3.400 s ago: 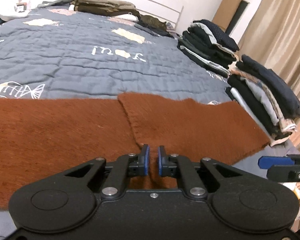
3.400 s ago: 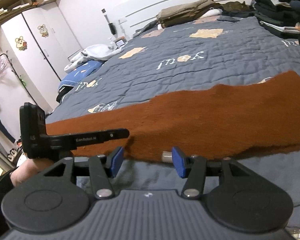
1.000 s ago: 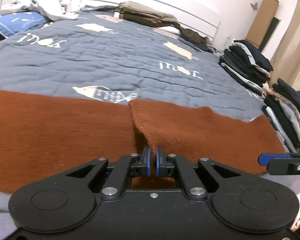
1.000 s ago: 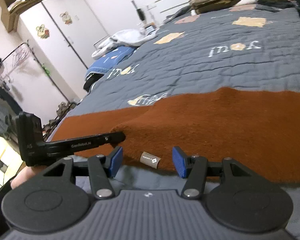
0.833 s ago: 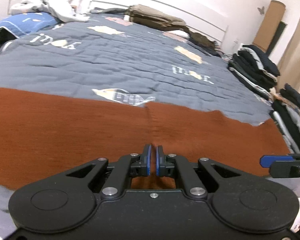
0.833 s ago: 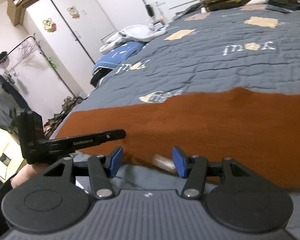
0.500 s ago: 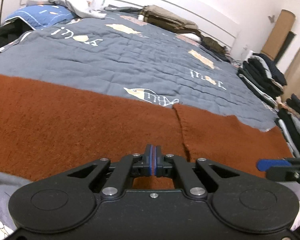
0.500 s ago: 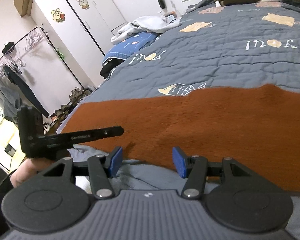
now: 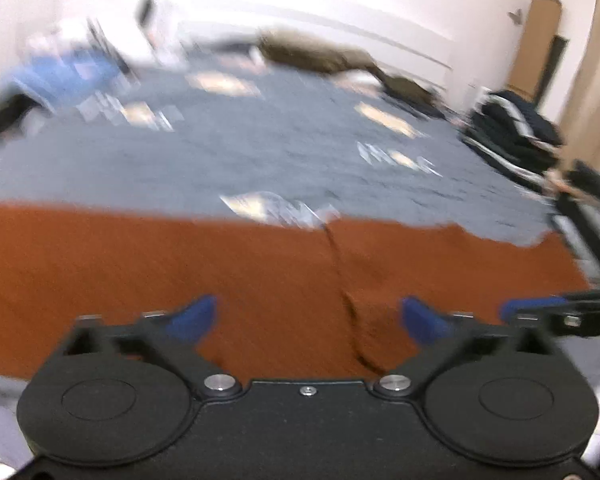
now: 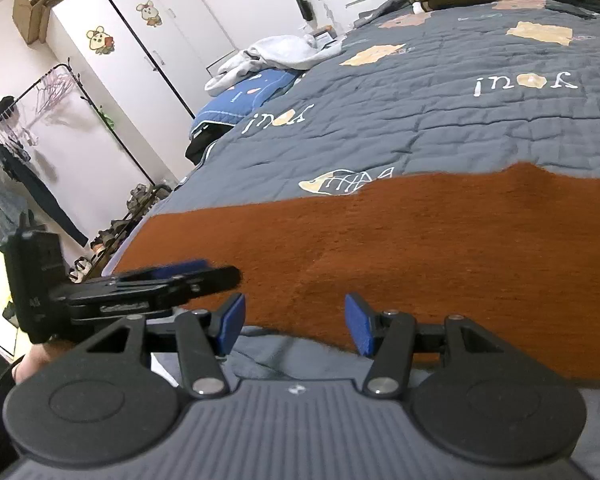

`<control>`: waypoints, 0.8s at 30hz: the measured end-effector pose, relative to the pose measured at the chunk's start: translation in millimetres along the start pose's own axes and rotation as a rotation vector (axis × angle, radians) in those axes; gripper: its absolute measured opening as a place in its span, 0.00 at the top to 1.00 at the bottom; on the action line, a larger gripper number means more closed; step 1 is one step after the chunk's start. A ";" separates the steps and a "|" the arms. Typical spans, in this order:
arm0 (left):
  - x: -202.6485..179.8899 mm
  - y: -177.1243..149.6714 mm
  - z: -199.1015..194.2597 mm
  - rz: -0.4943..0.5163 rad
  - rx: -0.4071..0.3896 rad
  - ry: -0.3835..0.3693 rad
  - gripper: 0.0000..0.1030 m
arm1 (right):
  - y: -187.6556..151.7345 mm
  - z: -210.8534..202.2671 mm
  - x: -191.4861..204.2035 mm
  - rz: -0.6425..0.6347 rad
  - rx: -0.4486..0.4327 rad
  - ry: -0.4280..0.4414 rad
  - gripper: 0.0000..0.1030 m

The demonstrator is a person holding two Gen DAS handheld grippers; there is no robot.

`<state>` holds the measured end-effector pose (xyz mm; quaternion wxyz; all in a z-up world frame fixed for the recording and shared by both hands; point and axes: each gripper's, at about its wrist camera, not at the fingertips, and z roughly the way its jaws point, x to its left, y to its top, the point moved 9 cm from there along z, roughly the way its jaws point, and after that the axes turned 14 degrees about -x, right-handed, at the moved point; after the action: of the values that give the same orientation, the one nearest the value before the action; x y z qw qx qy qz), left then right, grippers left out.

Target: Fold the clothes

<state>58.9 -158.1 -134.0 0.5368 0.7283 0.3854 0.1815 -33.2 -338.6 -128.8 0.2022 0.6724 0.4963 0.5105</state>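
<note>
The left gripper (image 9: 306,320) is caught with its jaws opening wide over the rust-brown knit garment (image 9: 180,272), nothing pinched between the pads. The right gripper (image 10: 294,322) is held about half open at the garment's near edge, empty too. The garment is spread flat across the grey quilt (image 10: 440,112), with 2 stacks of folded dark clothes (image 9: 516,132) seen further back.

Left tool (image 9: 308,320) with jaws opening wide and empty, right tool (image 10: 296,324) half open, empty, both angled downward
</note>
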 end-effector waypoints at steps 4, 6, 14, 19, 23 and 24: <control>-8.7 1.8 2.1 0.009 0.032 0.031 0.00 | 3.0 -5.5 -7.3 0.004 -0.009 -0.005 0.47; -13.9 2.2 1.9 0.018 0.024 -0.018 0.00 | 4.9 -8.3 -10.4 0.008 -0.015 -0.008 0.47; -31.8 -5.3 5.9 0.000 0.045 -0.134 0.17 | 10.9 -18.5 -11.5 0.005 -0.045 -0.003 0.47; -31.5 -13.4 15.5 -0.039 0.063 -0.136 0.18 | 12.1 -21.6 -13.6 0.005 -0.048 -0.009 0.47; -37.0 -14.8 22.2 -0.026 0.057 -0.157 0.17 | 12.9 -23.4 -17.4 0.010 -0.049 -0.016 0.47; -39.0 -16.9 25.0 -0.008 0.076 -0.151 0.18 | 13.0 -24.0 -18.2 0.011 -0.050 -0.018 0.47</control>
<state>44.8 -201.4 -152.7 0.5370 0.7583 0.3533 0.1090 -48.3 -365.7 -118.0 0.2206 0.6746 0.4776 0.5178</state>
